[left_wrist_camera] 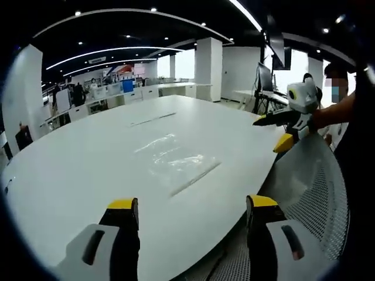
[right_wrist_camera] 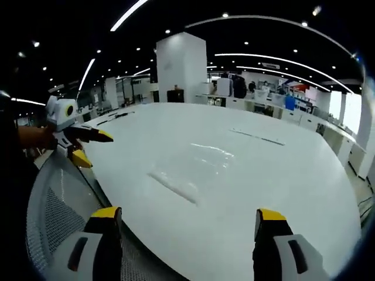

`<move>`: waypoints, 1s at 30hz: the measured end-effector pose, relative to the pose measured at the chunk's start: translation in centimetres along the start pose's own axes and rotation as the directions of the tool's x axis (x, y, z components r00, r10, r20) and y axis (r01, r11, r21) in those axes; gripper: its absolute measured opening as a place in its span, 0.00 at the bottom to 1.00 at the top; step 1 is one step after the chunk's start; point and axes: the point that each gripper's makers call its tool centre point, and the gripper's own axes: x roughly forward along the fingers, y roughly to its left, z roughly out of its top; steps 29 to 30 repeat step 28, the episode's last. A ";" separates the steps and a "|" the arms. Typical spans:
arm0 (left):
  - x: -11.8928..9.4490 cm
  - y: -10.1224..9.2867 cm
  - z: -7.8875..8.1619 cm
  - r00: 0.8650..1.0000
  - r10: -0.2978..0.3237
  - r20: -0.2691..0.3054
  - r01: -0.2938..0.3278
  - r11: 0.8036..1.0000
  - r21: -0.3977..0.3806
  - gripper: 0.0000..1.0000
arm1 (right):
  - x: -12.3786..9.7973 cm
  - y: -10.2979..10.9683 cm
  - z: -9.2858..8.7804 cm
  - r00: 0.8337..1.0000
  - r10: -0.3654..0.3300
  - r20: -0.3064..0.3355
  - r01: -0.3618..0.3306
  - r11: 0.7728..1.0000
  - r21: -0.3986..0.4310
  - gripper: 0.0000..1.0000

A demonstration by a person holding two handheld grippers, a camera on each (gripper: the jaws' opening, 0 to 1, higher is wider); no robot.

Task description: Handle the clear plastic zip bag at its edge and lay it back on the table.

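Nearest each lens, the view's own yellow-tipped jaws stand wide apart with nothing between them: left gripper (left_wrist_camera: 190, 206) and right gripper (right_wrist_camera: 190, 215), both held back over the near edge of the table (left_wrist_camera: 70, 170), above a grey mesh chair back (left_wrist_camera: 316, 193).

Clear plastic zip bag (left_wrist_camera: 176, 161) lies flat on the white tabletop, ahead of both grippers and touched by neither. Its zip strip shows as a straight ridge along the edge toward the grippers; the film beyond is rumpled and glints under the ceiling lights. In the right gripper view the bag (right_wrist_camera: 193, 167) sits mid-table, zip edge nearest.

Judgement: the bag rests on the table with both grippers clear, so this is either before the pick or after the lay-down; which cannot be told. If a pick follows, one gripper must come low to the zip edge and close on that ridge.

Writing: none legible on the bag, grippers or table. Distant desks and monitors are too small to read.
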 end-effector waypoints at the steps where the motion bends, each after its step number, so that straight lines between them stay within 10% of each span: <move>1: 0.0 0.0 -0.1 1.000 0.005 0.003 -0.005 1.000 -0.006 0.77 | 0.0 0.0 0.1 1.000 -0.006 0.017 0.006 1.000 0.003 0.99; 15: 0.8 0.6 -1.1 1.000 0.008 0.014 -0.009 0.999 0.051 0.99 | 0.0 -0.8 -0.2 0.995 -0.050 0.083 0.050 0.999 -0.002 1.00; 30: 1.1 1.1 -1.2 0.999 0.001 0.049 -0.004 0.999 0.052 0.99 | 0.1 -0.9 -0.1 0.994 -0.057 0.098 0.059 0.998 -0.020 1.00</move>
